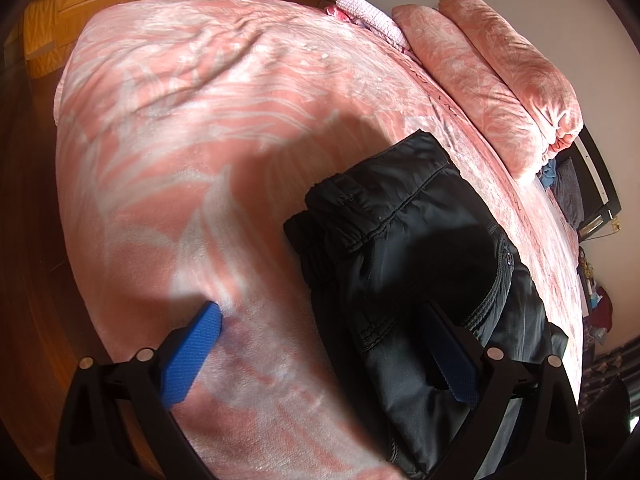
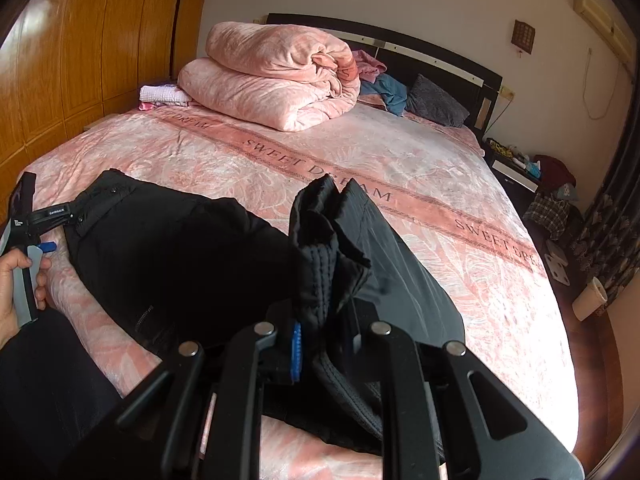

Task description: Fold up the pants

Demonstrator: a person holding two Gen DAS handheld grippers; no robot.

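The black pants (image 2: 168,248) lie across the near part of the bed (image 2: 460,168), with broad bare pink cover beyond them up to the folded quilt (image 2: 276,76) at the headboard. The right gripper (image 2: 326,344) is pinched on a raised bunch of the pants' fabric, the jaws nearly together. The left gripper (image 1: 320,356) stands spread, one blue pad (image 1: 192,360) over the cover, the other over the pants; only the right wrist view shows the hand (image 2: 20,284) gripping it at the waistband end.

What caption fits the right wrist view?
Right gripper clamps a bunched fold of black pants above a pink bed.
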